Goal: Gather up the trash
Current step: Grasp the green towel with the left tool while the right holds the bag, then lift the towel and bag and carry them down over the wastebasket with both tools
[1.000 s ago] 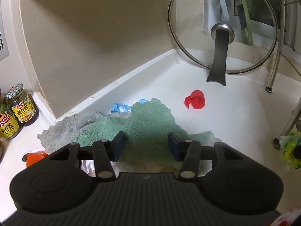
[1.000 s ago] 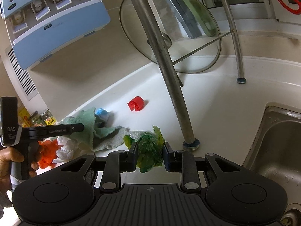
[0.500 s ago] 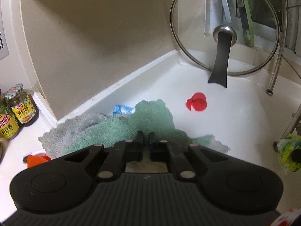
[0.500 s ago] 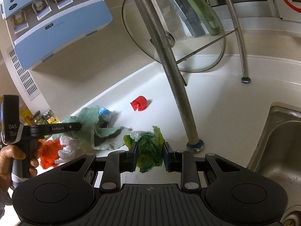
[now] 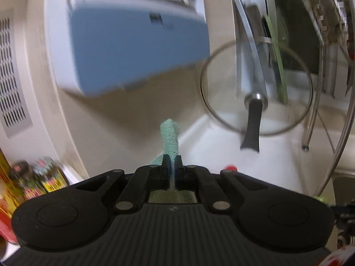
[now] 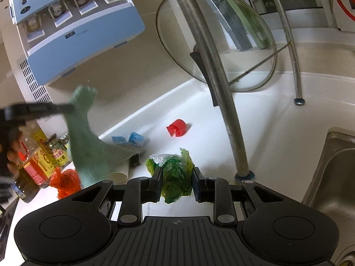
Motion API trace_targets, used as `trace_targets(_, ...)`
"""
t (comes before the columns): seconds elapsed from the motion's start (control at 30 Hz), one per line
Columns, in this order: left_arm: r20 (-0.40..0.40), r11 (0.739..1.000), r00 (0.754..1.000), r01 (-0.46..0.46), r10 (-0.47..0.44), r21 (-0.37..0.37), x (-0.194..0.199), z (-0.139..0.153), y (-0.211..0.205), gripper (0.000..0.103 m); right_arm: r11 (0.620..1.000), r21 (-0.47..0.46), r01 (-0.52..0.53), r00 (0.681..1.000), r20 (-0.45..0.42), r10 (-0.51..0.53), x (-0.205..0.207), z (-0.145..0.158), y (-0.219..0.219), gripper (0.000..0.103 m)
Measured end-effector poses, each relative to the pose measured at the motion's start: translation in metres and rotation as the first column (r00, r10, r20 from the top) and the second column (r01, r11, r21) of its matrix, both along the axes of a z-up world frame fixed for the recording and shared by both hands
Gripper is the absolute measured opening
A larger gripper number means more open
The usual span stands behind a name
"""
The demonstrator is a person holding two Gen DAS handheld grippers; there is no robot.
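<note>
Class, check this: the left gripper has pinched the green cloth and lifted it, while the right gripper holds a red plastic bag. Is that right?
Not quite. The bag between the right gripper fingers is green, as the right wrist view shows. The left gripper does hold the green cloth lifted.

The green cloth (image 6: pixel 85 133) is fuzzy, looped terry, matt. The green bag (image 6: pixel 175 175) is thin, crinkled, glossy plastic film. The red cap (image 6: pixel 176 128) is smooth, translucent plastic. The counter (image 6: pixel 277 119) is smooth, glossy white. The lid (image 6: pixel 233 44) is clear glass with a metal rim; the rack leg (image 6: pixel 224 102) is dull, spotted metal. The sink (image 6: pixel 332 173) is brushed steel.
</note>
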State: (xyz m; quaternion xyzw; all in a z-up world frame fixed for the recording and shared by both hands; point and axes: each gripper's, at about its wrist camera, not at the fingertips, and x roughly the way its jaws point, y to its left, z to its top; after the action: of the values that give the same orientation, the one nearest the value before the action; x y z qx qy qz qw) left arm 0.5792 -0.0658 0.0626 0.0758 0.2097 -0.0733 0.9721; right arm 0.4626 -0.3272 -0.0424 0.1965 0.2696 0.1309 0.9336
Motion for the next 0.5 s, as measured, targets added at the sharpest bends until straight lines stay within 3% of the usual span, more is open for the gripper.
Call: trace_targets(0.5,0.198,0.998,0.980,0.029,-0.019,-0.052,-0.070,0.088,0.032,0.003,0.999,0.007,-0.038,0.999,0.038,0.038,-0.014,0.014,0.023,0.028)
